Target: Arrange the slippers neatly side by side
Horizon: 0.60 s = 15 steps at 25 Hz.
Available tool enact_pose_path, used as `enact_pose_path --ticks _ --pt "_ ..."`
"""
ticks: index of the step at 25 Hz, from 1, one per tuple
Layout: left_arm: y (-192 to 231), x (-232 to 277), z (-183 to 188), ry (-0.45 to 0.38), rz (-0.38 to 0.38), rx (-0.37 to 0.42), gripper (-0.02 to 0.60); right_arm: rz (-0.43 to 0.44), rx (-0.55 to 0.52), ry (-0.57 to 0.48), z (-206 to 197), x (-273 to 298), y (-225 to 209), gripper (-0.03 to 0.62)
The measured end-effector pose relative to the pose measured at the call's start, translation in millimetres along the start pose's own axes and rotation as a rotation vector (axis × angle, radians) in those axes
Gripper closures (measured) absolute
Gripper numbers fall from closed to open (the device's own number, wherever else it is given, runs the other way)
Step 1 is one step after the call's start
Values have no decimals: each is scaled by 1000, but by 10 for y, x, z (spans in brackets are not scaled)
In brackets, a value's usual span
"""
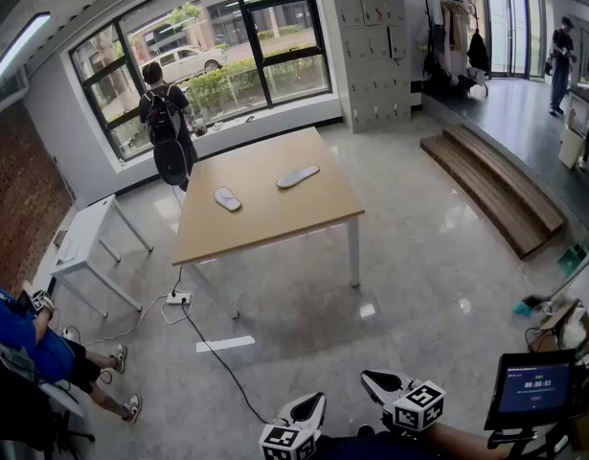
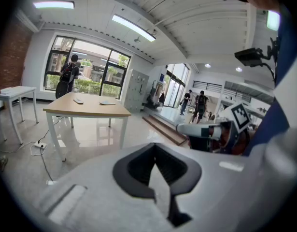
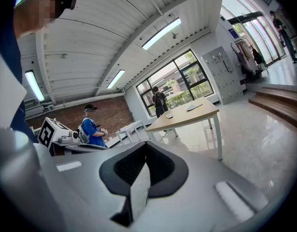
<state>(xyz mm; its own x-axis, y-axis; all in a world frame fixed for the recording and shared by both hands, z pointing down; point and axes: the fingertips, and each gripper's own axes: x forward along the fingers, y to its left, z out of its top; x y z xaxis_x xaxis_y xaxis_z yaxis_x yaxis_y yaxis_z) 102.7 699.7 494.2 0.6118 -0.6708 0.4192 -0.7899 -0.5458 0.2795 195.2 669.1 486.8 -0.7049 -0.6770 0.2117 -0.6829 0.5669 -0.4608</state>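
Both tongs hang low in front of the person, nowhere near the work. The left tongs (image 1: pixel 311 405) and the right tongs (image 1: pixel 375 381) each have their jaws drawn together with nothing between them, and each gripper view bears that out. The light wooden counter (image 1: pixel 275 220) stands well apart from them, up toward 12 o'clock across the glossy floor.

On it lie the two thin, pale grey slippers, apart and not lined up. The nearer slipper (image 1: pixel 227 198) sits toward the counter's 9 o'clock side. The farther slipper (image 1: pixel 298 176) lies off at its 2 o'clock, turned to a different angle.

From where I stand they look flat, light and floppy, likelier to bend or skid on the smooth wood than to resist. I'd reckon the best hold is a pinch on the rim at the heel or along one side, taken low against the counter. A short lift or drag should then bring one beside the other.
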Motion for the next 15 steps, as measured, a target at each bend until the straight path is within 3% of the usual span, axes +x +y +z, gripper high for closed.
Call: enact_pose_path --ticks 11,15 --pt "113 303 90 -4 19 -27 578 -9 11 31 46 127 -362 585" --pt "270 422 323 -20 18 -61 578 -40 7 32 119 323 -487 585"
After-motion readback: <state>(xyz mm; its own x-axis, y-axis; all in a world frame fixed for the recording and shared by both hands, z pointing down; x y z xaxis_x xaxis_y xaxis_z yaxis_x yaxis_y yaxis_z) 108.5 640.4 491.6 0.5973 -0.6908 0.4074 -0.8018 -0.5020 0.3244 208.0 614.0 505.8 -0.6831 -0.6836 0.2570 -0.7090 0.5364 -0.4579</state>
